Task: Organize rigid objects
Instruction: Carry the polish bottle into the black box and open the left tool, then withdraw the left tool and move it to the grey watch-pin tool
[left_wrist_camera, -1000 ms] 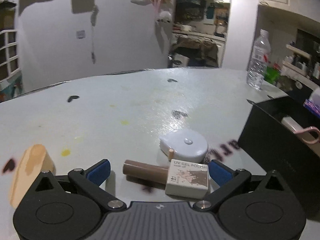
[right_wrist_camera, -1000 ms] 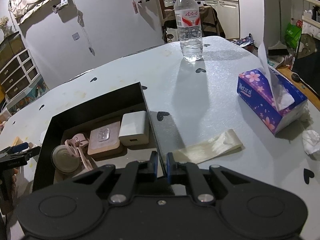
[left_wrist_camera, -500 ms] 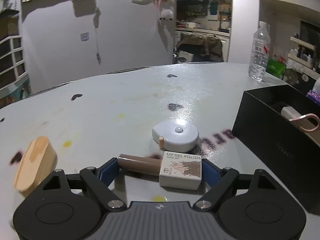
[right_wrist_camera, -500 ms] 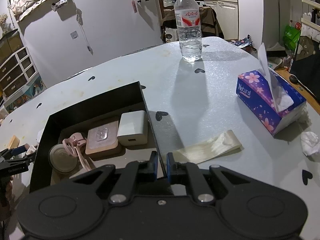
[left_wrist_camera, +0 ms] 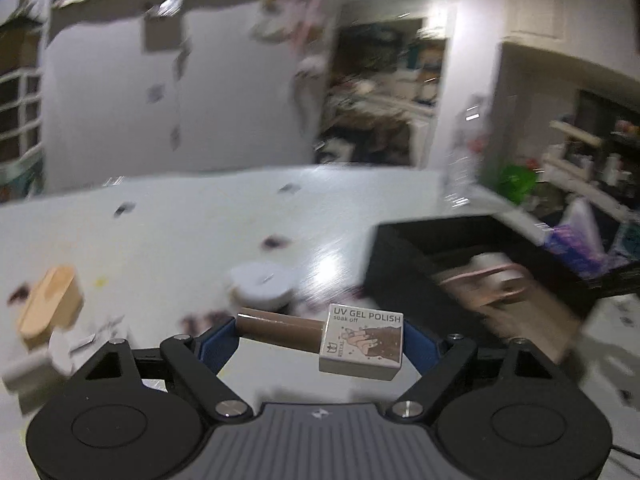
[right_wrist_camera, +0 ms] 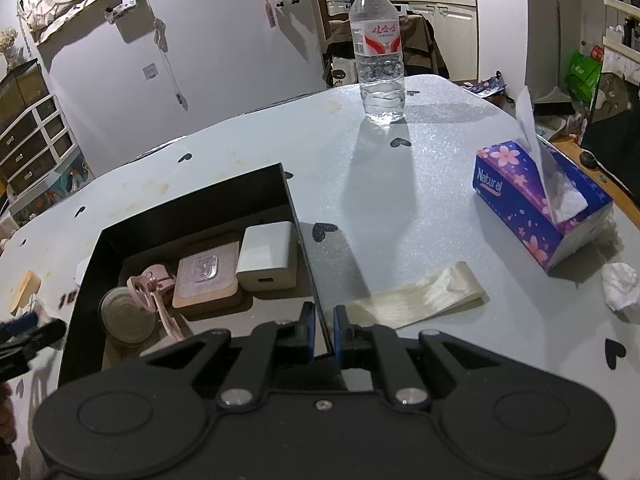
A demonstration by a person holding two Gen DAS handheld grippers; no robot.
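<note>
My left gripper [left_wrist_camera: 316,334] is shut on a UV gel polish bottle [left_wrist_camera: 360,342] with a brown cap, held lengthwise between the blue pads above the table. The black box [left_wrist_camera: 404,264] lies ahead to the right. A white round tape measure [left_wrist_camera: 262,284] and a wooden block [left_wrist_camera: 48,306] lie on the table. My right gripper [right_wrist_camera: 321,330] is shut on the right wall of the black box [right_wrist_camera: 296,216]. Inside it are a white charger [right_wrist_camera: 268,256], a pink plate [right_wrist_camera: 206,276], a pink clip [right_wrist_camera: 150,284] and a round lid [right_wrist_camera: 126,314].
A water bottle [right_wrist_camera: 378,52] stands at the table's far side. A purple tissue box [right_wrist_camera: 536,200], a crumpled tissue [right_wrist_camera: 620,284] and a folded plastic strip [right_wrist_camera: 416,296] lie right of the box. The left gripper shows at the left edge of the right wrist view [right_wrist_camera: 28,334].
My left gripper closed on the gel polish bottle, lifted it off the table and is swinging right toward the black box; its view is blurred. The right gripper stays put.
</note>
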